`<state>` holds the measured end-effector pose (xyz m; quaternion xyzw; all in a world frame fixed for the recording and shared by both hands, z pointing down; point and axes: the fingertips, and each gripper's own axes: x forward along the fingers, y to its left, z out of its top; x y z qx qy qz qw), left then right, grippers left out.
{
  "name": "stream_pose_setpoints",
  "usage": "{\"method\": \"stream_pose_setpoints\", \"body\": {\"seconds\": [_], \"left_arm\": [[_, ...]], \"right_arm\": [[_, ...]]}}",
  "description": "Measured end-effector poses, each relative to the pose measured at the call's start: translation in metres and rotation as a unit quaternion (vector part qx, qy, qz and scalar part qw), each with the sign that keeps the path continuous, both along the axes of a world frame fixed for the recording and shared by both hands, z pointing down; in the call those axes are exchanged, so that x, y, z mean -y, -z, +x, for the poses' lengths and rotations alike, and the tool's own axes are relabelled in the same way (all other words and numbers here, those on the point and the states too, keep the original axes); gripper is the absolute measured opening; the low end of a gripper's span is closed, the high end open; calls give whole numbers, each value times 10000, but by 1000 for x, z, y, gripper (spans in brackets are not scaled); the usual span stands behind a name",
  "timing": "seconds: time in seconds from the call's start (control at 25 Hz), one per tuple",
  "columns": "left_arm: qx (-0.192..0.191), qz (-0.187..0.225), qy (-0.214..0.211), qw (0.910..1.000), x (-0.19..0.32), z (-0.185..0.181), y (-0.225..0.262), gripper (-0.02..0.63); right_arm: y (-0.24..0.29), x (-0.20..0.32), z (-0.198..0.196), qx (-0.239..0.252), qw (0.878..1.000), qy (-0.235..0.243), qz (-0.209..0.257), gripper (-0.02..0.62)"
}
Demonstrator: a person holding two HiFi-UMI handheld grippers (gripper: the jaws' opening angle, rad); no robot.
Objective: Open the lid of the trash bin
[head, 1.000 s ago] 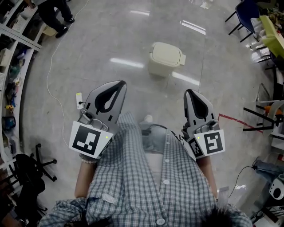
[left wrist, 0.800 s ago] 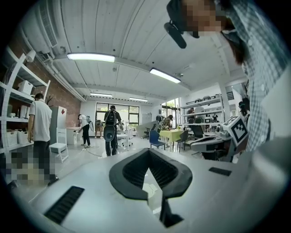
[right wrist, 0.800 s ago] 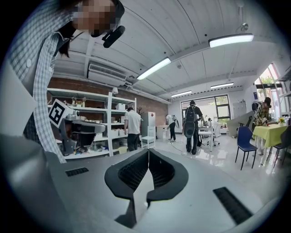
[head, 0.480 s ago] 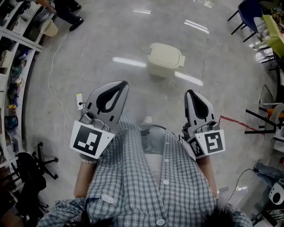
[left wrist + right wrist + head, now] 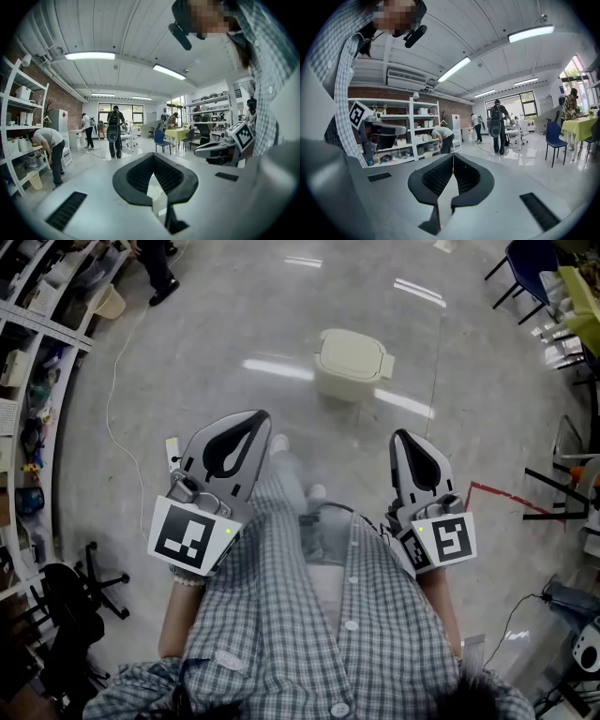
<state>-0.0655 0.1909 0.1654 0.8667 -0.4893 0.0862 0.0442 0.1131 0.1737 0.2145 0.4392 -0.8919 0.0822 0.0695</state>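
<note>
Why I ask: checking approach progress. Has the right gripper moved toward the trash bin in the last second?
No. In the head view the right gripper sits just as far from the trash bin and red floor tape as before.

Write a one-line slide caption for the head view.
Left gripper and right gripper, both shut, short of the closed trash bin.

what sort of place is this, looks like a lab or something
Probably a shared lab or workshop rather than a home: open shelves loaded with boxes and gear, a bare polished floor with a trash bin standing on it, and a cloth-covered table with chairs.
</note>
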Motion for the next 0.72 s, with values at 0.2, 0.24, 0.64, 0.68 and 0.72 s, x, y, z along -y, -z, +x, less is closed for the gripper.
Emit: {"method": "stream_pose_setpoints", "body": {"seconds": [0.2,0.24,0.64,0.68,0.72], "left_arm": [[-35,-31,-254,9997,20,11,-4,8],[-58,-47,-308,9995,25,12,-6,8],[-160,-244,-714,9970,88,19,-17,8],[-171,-267,-747,9967,95,18,-17,8],[-169,-274,-786,9964,102,17,-16,8]], "right_arm": [[1,13,13,1,9996,-264,64,18],[0,15,15,-21,9994,-336,33,18],[-7,59,23,-79,9968,-787,-95,18],[-7,65,21,-93,9966,-813,-102,18],[-6,71,19,-105,9964,-832,-102,18]]}}
